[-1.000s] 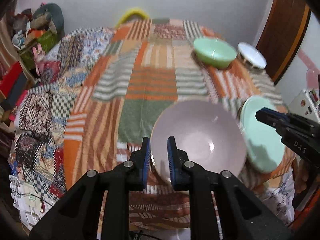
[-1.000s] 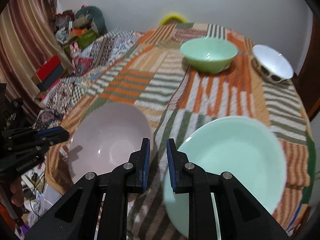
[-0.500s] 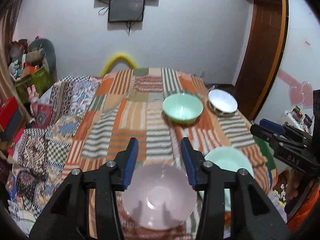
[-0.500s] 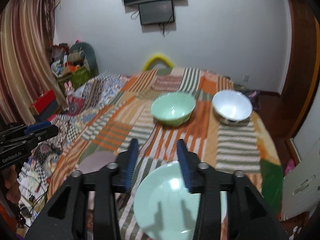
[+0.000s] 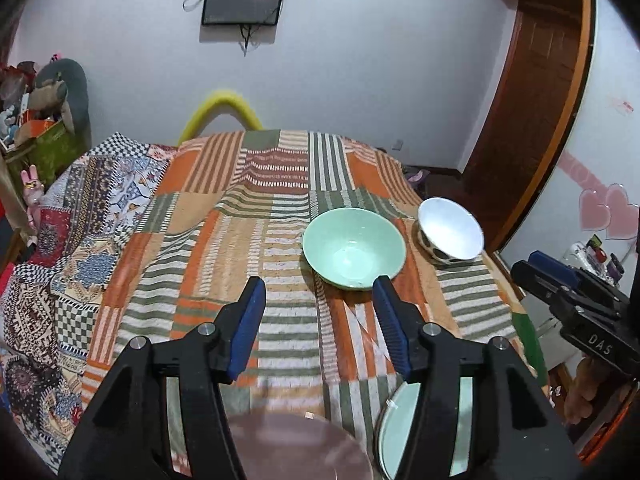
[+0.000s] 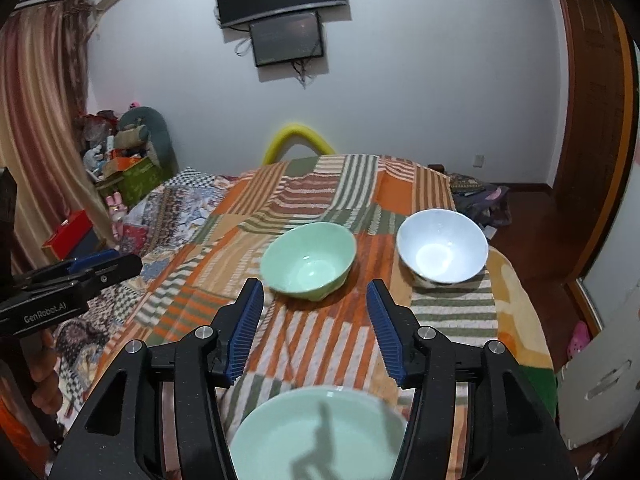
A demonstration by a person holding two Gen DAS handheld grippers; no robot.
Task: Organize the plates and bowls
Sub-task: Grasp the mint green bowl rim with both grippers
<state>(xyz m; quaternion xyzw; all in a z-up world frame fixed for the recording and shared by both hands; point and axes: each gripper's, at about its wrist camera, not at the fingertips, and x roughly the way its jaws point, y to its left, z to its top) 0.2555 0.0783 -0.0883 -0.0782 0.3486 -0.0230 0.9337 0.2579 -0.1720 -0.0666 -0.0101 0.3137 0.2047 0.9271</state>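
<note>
Two hand-held grippers hover above a bed covered in an orange, green and cream striped patchwork blanket (image 5: 280,240). Both have risen well clear of the dishes they were down beside a second ago, and their views now take in the whole room.

The left gripper (image 5: 320,320) has its jaws spread wide and empty; a second ago they were nearly closed at the rim of the pink plate (image 5: 296,448). That plate now lies flat on the blanket at the near edge, just below the gripper, partly out of view.

The right gripper (image 6: 314,320) is likewise spread wide and holds nothing. Below it lies the pale green plate (image 6: 320,436), flat on the blanket near the bed's edge. In the left view the same plate sits just beside the pink one, to its right.

Farther up the bed stand a green bowl (image 6: 308,256) and, to its right and apart from it, a white bowl (image 6: 442,246) with dark spots on its outer wall. Both are upright and appear empty.

A dark screen (image 6: 286,38) hangs on the far wall.

Both grippers appear to have let go of or left the plates and pulled back, so nothing is stacked yet. The likely next step is to pick one dish and nest it with its match.
</note>
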